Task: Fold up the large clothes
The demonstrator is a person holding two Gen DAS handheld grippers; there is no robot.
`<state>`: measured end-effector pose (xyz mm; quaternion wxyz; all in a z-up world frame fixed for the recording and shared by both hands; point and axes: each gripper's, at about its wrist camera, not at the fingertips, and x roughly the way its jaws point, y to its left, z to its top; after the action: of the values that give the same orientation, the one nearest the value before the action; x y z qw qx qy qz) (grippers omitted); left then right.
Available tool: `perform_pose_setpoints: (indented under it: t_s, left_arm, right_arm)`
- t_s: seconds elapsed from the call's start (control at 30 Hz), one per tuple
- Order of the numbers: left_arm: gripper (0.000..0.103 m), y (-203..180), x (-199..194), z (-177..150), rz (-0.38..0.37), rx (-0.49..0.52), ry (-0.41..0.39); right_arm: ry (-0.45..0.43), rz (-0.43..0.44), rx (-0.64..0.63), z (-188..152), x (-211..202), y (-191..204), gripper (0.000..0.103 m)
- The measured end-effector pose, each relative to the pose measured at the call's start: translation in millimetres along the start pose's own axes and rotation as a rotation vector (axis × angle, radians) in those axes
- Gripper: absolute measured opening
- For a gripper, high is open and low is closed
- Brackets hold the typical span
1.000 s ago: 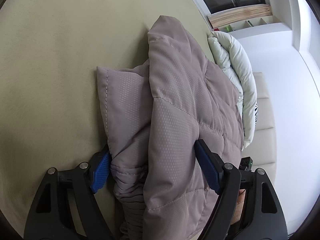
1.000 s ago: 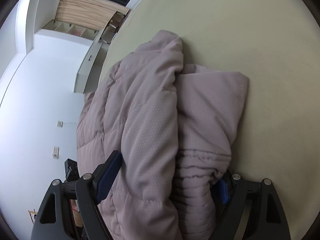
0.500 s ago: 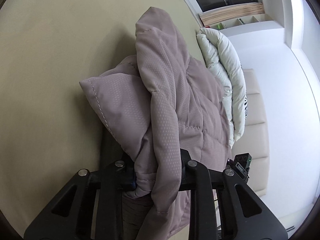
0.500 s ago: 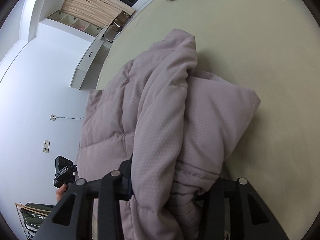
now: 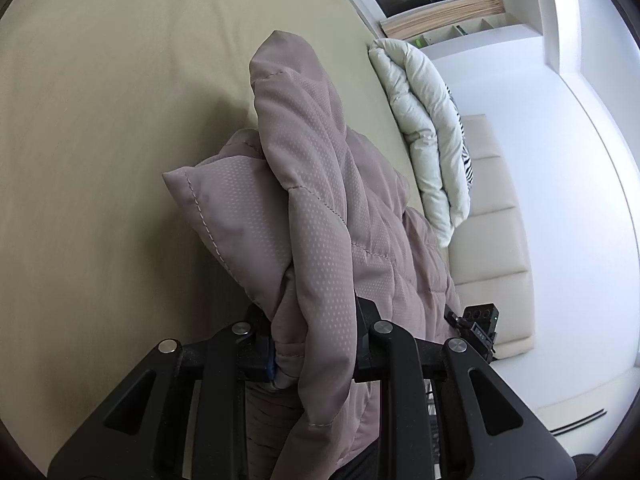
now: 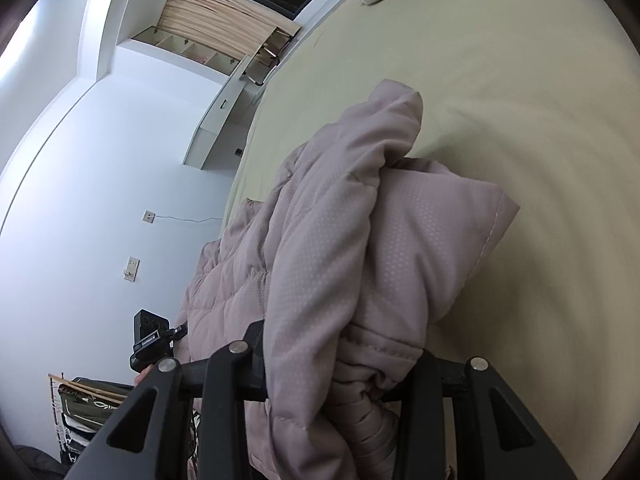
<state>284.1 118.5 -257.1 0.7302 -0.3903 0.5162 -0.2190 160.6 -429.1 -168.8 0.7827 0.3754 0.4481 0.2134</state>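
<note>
Mauve quilted jacket, bunched and lifted above a beige bed sheet. Nearest, the left gripper is clamped on one bundle of its fabric; the right gripper is closing, its jaws pressing another bundle, ribbed cuff included. Beyond lies a cream folded duvet, then a padded headboard and white wall.
</note>
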Motion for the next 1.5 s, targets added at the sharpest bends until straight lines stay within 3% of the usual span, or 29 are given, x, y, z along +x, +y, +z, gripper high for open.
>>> perform_pose_setpoints:
  t_s: [0.1,0.2,0.27,0.5,0.6,0.67,0.73,0.83,0.9,1.03,1.1,1.23,1.37,1.5]
  left_arm:
    - [0.025,23,9,-25,0.021,-0.06,0.014]
    - [0.033,50,23,-33,-0.039,-0.162,0.001]
    - [0.039,48,27,-36,-0.011,-0.17,-0.02]
    - [0.043,23,-7,-52,0.122,-0.106,-0.11]
    - [0.045,-1,-38,-71,0.22,-0.013,-0.2]
    - [0.05,-21,-61,-88,0.276,0.058,-0.27]
    - [0.055,-43,-82,-105,0.356,0.133,-0.337]
    - [0.067,-90,-108,-142,0.549,0.301,-0.459]
    - [0.073,-123,-118,-165,0.626,0.395,-0.542]
    - [0.094,-188,-131,-203,0.724,0.537,-0.732]
    - [0.103,-210,-147,-223,0.744,0.608,-0.822]
    - [0.103,-257,-172,-253,0.794,0.692,-0.946]
    - [0.103,-285,-188,-262,0.765,0.692,-0.991]
    - [0.103,-292,-203,-270,0.736,0.638,-0.961]
  right_arm:
    - [0.009,-0.029,0.036,-20,-4,-14,0.04]
    - [0.023,-0.064,0.098,-27,9,-44,0.053]
    - [-0.004,-0.049,0.148,-30,17,-62,0.063]
    - [-0.111,-0.117,0.248,-44,-8,-59,0.069]
    - [-0.209,-0.143,0.269,-65,-43,-55,0.07]
    - [-0.287,-0.179,0.273,-82,-69,-51,0.078]
    - [-0.364,-0.254,0.234,-100,-93,-39,0.081]
    - [-0.435,-0.374,0.138,-117,-112,-12,0.081]
    - [-0.491,-0.454,0.051,-123,-123,15,0.083]
    - [-0.645,-0.562,-0.137,-129,-142,74,0.103]
    - [-0.739,-0.585,-0.239,-133,-151,100,0.103]
    - [-0.855,-0.637,-0.428,-141,-158,157,0.103]
    - [-0.886,-0.717,-0.524,-142,-163,199,0.103]
    - [-0.91,-0.688,-0.517,-146,-179,222,0.103]
